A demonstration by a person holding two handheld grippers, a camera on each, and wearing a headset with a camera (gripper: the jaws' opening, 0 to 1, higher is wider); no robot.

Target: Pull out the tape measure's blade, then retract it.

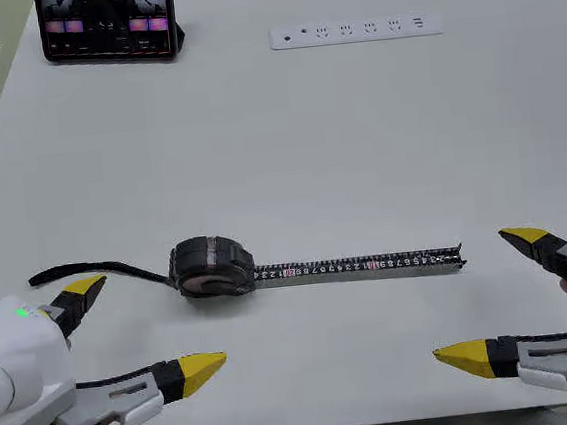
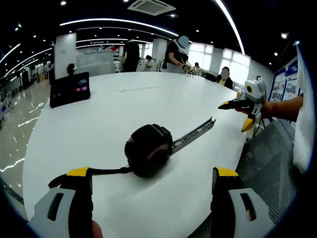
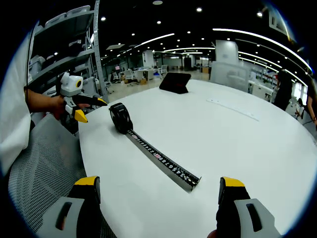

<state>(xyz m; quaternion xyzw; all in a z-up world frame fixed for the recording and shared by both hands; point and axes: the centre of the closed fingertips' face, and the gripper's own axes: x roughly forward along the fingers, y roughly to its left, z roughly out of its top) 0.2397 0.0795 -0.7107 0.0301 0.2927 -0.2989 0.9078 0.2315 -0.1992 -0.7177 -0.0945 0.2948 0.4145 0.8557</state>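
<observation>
Head view: tape measure point(image 1: 212, 268) near the table's point(image 1: 288, 152) front edge, blade point(image 1: 359, 265) extended rightward, strap point(image 1: 78, 272) trailing left; left gripper point(image 1: 153, 322) and right gripper point(image 1: 479, 295) flank it, jaws spread, empty. Left gripper view: case point(image 2: 148, 148) just ahead between the jaws. Right gripper view: blade's hook end point(image 3: 194, 182) between the jaws

I see the tablet point(image 1: 110, 23) at the far left cut off by the head view's top edge. The right gripper point(image 1: 469, 295) runs off the right edge behind its jaws. The blade point(image 1: 359, 264) numerals are too small for me to read.
</observation>
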